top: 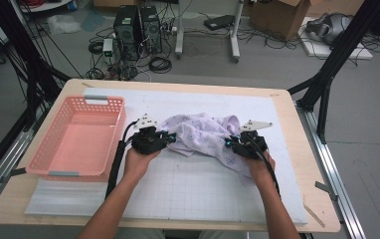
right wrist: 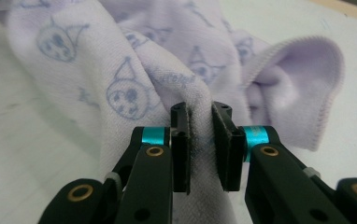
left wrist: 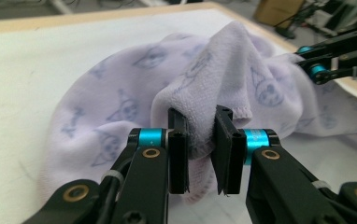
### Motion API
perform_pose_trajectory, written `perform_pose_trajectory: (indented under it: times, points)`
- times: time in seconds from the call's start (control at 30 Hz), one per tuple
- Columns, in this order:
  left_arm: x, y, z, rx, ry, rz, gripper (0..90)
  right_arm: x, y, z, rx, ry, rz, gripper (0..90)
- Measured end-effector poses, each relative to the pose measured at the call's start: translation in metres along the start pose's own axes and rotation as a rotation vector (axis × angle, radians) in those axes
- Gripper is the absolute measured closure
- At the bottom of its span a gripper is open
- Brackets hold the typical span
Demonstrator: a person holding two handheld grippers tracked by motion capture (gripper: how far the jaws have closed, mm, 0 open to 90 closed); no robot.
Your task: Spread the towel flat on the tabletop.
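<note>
A pale lilac cloth (top: 204,133) printed with small cartoon faces lies bunched on the white mat (top: 193,184) at the table's middle. My left gripper (top: 170,137) is shut on the cloth's left edge; in the left gripper view a fold of cloth (left wrist: 223,79) is pinched between the black pads (left wrist: 178,149), and the left gripper (left wrist: 200,149) holds it slightly off the mat. My right gripper (top: 229,143) is shut on the cloth's right side. In the right gripper view the cloth (right wrist: 134,88) rises as a ridge from between the jaws of the right gripper (right wrist: 200,149).
A pink plastic basket (top: 58,154) stands on the table's left part, close to my left hand. The wooden table's edge (top: 322,199) runs along the right. Computer towers (top: 137,31), cables and a cardboard box (top: 277,17) sit on the floor beyond.
</note>
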State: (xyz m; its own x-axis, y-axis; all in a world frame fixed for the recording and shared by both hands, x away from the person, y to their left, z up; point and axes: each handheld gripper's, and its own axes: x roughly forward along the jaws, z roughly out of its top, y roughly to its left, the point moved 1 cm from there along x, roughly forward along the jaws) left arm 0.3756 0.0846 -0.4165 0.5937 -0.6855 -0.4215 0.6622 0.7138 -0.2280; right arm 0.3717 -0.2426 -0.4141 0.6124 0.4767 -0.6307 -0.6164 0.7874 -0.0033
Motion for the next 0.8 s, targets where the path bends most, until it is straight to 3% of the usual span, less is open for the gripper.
perform_pose_trajectory:
  times: [0.2,0.27,0.4,0.53,0.6,0.7,0.8]
  points:
    - [0.02,0.016,-0.01,-0.079,0.035,0.095,72.2,0.021,-0.017,-0.004,0.057,0.03,-0.101,78.4]
    - [0.02,0.019,-0.012,-0.094,0.05,0.1,67.0,0.023,-0.021,-0.006,0.083,0.025,-0.101,76.1]
    - [0.012,0.009,-0.011,-0.051,0.029,0.092,54.3,0.016,-0.02,-0.005,0.084,0.015,-0.098,66.5]
    - [-0.002,-0.001,-0.013,-0.001,0.002,0.083,49.3,0.0,-0.02,-0.007,0.091,-0.027,-0.091,61.6]
    - [-0.012,-0.006,-0.016,0.024,-0.018,0.085,47.5,-0.012,-0.018,-0.008,0.078,-0.048,-0.09,60.8]
    - [-0.024,-0.012,-0.022,0.043,-0.038,0.053,48.0,-0.03,-0.014,-0.014,0.057,-0.07,-0.087,60.3]
    - [-0.023,-0.021,-0.028,0.077,-0.006,0.002,51.9,-0.044,-0.007,-0.022,0.037,-0.087,-0.079,59.7]
